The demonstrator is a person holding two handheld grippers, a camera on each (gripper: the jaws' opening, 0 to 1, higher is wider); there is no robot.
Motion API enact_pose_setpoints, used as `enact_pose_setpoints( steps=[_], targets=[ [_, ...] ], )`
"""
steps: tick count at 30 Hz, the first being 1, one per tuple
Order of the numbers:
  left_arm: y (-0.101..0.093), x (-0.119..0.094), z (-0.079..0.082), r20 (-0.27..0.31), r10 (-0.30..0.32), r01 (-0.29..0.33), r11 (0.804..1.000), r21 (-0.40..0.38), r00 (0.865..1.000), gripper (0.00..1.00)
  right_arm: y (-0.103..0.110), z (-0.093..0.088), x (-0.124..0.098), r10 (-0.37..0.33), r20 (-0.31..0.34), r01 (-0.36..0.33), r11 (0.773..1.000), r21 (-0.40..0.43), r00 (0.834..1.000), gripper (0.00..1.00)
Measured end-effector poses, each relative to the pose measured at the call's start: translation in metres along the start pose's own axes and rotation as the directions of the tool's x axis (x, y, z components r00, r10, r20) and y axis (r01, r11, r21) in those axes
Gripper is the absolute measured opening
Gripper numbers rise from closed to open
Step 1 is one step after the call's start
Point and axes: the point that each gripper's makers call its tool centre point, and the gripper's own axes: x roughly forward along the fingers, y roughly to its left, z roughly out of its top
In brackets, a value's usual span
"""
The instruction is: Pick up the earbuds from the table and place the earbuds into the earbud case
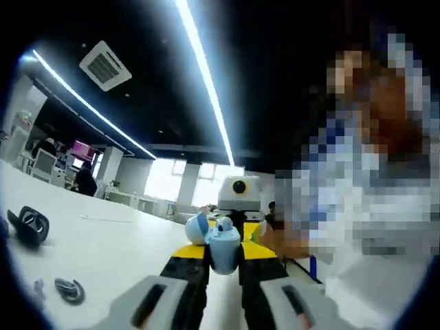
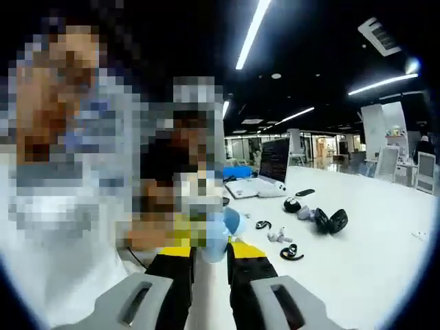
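My left gripper point(image 1: 224, 265) is shut on a light blue earbud case point(image 1: 224, 253), held above the white table point(image 1: 117, 254). Its round lid point(image 1: 197, 227) stands open to the left. A small light blue earbud point(image 1: 223, 224) sits at the case's mouth. My right gripper point(image 1: 235, 230) meets it head-on from the far side. In the right gripper view, my right gripper point(image 2: 212, 258) is shut on the light blue earbud point(image 2: 214, 240), right at the case lid point(image 2: 234, 221). The left gripper's yellow tips point(image 2: 182, 235) show just behind. How deep the earbud sits is hidden.
A black case point(image 1: 29, 227) and a dark earbud point(image 1: 69, 290) lie on the table at the left. Several earbuds point(image 2: 278, 236) and a black open case point(image 2: 333, 221) lie to the right, with a laptop point(image 2: 271, 165) behind. A person point(image 2: 62, 179) is close behind the grippers.
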Motion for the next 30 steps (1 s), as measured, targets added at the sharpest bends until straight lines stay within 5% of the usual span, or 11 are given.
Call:
enact_pose_setpoints(
  steps=[5,20,30],
  targets=[
    [-0.008,0.004,-0.002,-0.001,-0.034,0.034,0.999,-0.038,0.999,0.18,0.003,0.001,-0.004,0.076,0.089,-0.085,0.992,0.093,0.993,0.14],
    [0.002,0.006,-0.019,-0.065,-0.004,-0.003,0.994,-0.107,0.998,0.18,-0.007,-0.010,-0.011,0.046,0.103,-0.057,0.993,0.104,0.994,0.12],
    [0.000,0.008,-0.021,-0.085,-0.009,0.004,0.998,-0.055,0.996,0.18,-0.001,-0.015,-0.007,0.038,0.074,-0.045,0.995,0.084,0.997,0.14]
  ],
)
